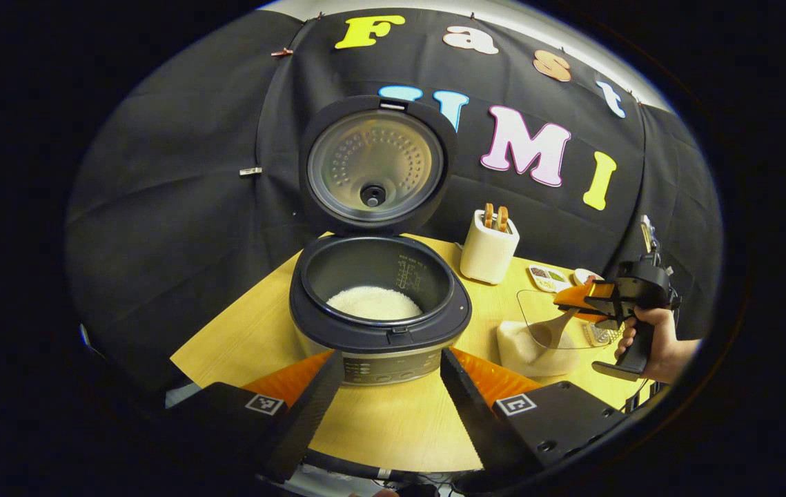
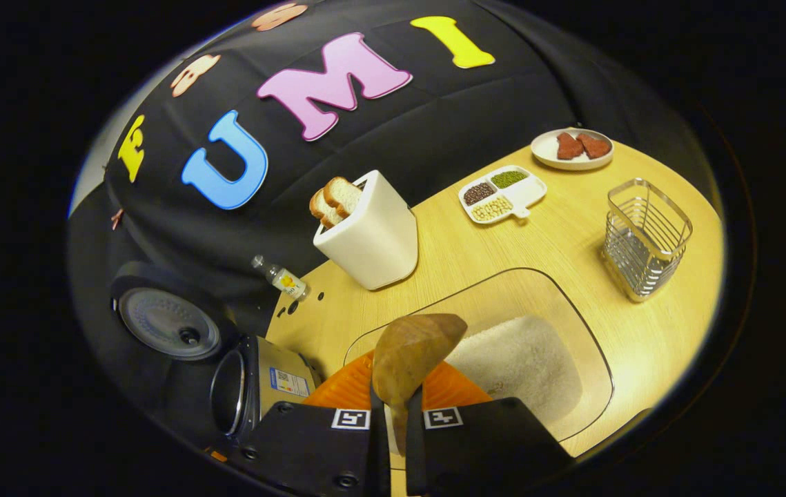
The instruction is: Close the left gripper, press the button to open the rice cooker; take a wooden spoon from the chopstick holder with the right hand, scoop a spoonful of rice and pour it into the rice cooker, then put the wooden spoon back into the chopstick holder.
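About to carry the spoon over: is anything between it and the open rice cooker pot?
Nothing visible. The rice cooker stands with its lid up, and the table between it and the wooden spoon is bare; the toaster stands farther back.

The rice cooker (image 1: 379, 324) is placed near the left edge of the desk (image 1: 393, 421), its lid (image 1: 375, 166) raised upright, with white rice seen at the bottom of its pot. The wooden spoon (image 2: 410, 359) is held over the clear rice container (image 2: 524, 359), bowl tilted. The wire chopstick holder (image 2: 644, 238) is placed near the right edge.
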Available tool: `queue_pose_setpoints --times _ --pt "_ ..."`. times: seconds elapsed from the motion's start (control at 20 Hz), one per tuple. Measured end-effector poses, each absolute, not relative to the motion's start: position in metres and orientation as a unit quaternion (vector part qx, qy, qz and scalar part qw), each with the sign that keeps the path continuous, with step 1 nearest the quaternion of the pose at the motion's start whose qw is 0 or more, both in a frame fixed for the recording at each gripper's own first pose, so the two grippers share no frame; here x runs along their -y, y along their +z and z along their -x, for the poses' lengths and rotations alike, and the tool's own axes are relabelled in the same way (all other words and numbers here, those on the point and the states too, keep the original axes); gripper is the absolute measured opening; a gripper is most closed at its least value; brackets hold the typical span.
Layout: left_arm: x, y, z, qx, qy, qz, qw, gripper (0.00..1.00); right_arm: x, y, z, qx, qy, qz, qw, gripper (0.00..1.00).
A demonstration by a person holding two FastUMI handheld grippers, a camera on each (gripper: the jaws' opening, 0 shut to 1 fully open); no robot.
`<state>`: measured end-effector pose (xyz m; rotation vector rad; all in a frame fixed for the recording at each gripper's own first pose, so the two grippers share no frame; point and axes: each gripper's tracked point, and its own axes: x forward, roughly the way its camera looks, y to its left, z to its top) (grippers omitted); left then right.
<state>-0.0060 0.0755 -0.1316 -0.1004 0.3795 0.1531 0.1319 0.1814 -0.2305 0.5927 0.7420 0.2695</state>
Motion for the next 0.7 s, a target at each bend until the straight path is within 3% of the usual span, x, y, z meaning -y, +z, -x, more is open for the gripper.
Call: queue_pose_setpoints --times 0.3,0.7 --pt "-0.07 -0.125 0.008 -0.177 0.076 0.046 0.98 0.96 -0.127 -0.225 -0.137 -0.359 0.068 -0.351 0.862 0.13" --pt "-0.065 -0.123 0.014 -0.171 0.077 0.045 0.981 0.96 -0.097 -0.192 -0.148 -0.345 0.044 -0.418 0.84 0.13"
